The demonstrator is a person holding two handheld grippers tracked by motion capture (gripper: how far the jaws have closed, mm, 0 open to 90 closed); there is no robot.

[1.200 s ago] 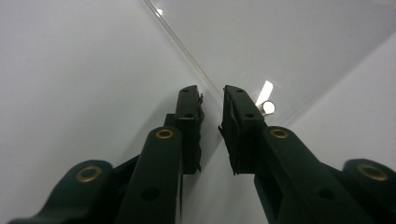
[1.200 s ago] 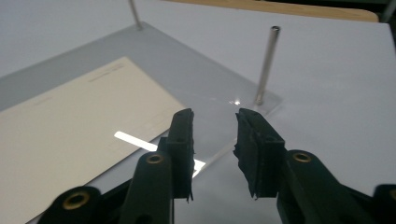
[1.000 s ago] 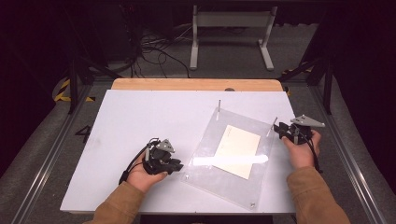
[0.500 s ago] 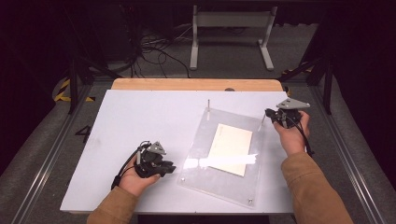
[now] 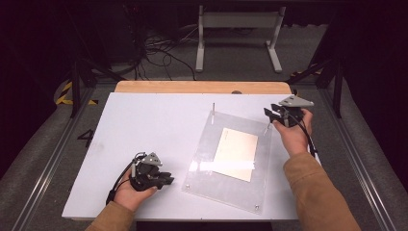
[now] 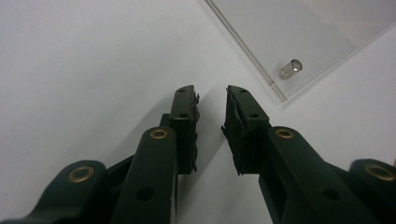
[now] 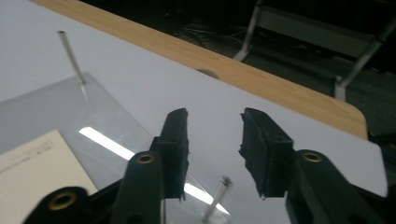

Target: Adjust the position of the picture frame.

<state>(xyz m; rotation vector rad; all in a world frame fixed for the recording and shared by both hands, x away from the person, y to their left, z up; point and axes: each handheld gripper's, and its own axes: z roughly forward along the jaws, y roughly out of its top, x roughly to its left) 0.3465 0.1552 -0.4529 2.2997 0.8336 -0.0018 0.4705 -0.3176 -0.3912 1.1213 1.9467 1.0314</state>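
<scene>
A clear acrylic plate (image 5: 226, 192) lies on the white board (image 5: 144, 125) with a cream card (image 5: 235, 153) at its middle. Thin metal pins rise from its far left corner (image 5: 212, 108) and far right corner (image 5: 267, 127). My right gripper (image 5: 270, 114) hovers by the far right pin (image 7: 215, 196). Its jaws have just been opening; the pin stands low in the gap and the pads do not touch it. My left gripper (image 5: 166, 182) rests open near the front edge, its tips (image 6: 211, 100) short of the plate's near corner (image 6: 275, 88) and a short standoff (image 6: 290, 69).
A wooden table edge (image 5: 202, 86) runs behind the white board. Beyond it the floor holds cables (image 5: 154, 48) and a grey metal stand (image 5: 235, 29). Dark rails (image 5: 48, 159) flank the table on both sides. Another short standoff (image 5: 256, 208) sits at the plate's front right corner.
My right gripper has lifted and gone to the plate's far right corner, with its jaws now wider apart. The left hand has drawn back toward the front left. The plate has swung slightly.
</scene>
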